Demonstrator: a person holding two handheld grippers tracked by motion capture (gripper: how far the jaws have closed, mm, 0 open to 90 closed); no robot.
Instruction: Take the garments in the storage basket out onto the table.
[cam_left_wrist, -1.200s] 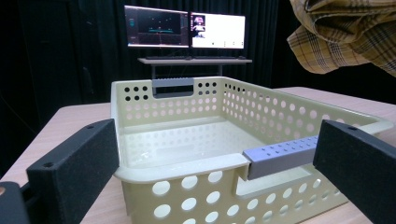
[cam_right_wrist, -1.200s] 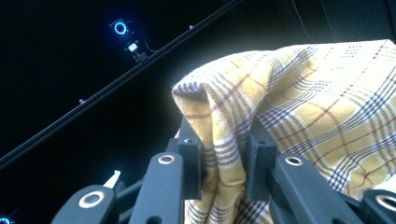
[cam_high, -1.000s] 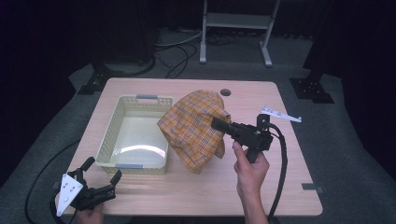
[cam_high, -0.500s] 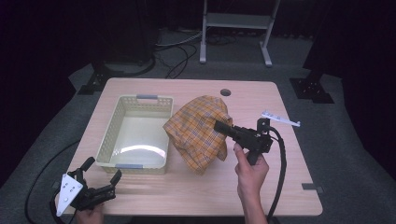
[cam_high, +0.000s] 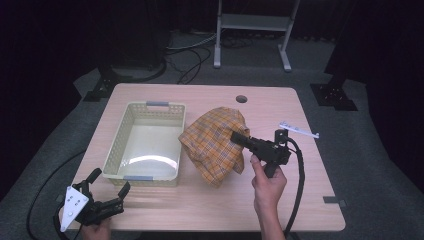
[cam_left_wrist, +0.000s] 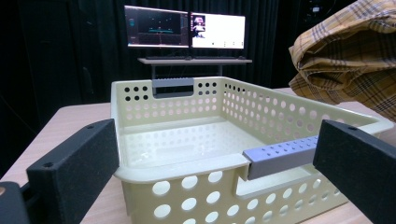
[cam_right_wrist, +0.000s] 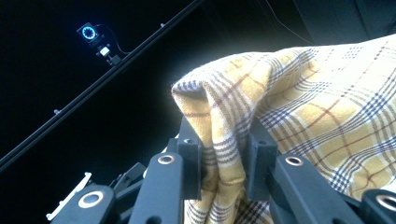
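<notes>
One table (cam_high: 210, 210) carries the whole setup, and on it we count one cream perforated basket (cam_high: 145, 145), one yellow plaid cloth (cam_high: 212, 145), and one small white strip (cam_high: 298, 131) lying near the far right edge. Two grippers are in play. We note the main change: against the earlier high-view frames the cloth hangs lower and has drawn in a little toward the right gripper (cam_high: 235, 136), with its lowest folds now close to or resting on the tabletop just right of the basket; the bundle is bunched, not spread. We judge this as a lowering of the cloth beside the basket rather than into it, so if the basket is the destination the cloth has yet to cross the right wall. In the right gripper view the jaws are pinched on a gathered fold of the cloth (cam_right_wrist: 219, 154), the pads (cam_right_wrist: 189, 154) pressing fabric from both sides. The left gripper (cam_high: 107, 192) sits at the near left corner of the table, unchanged in place, jaws spread wide with nothing between them; its own view looks along them at the basket's near wall (cam_left_wrist: 187, 196) and its grey handle (cam_left_wrist: 280, 156), with the cloth (cam_left_wrist: 345, 60) hanging at upper right, clear of the rim.
</notes>
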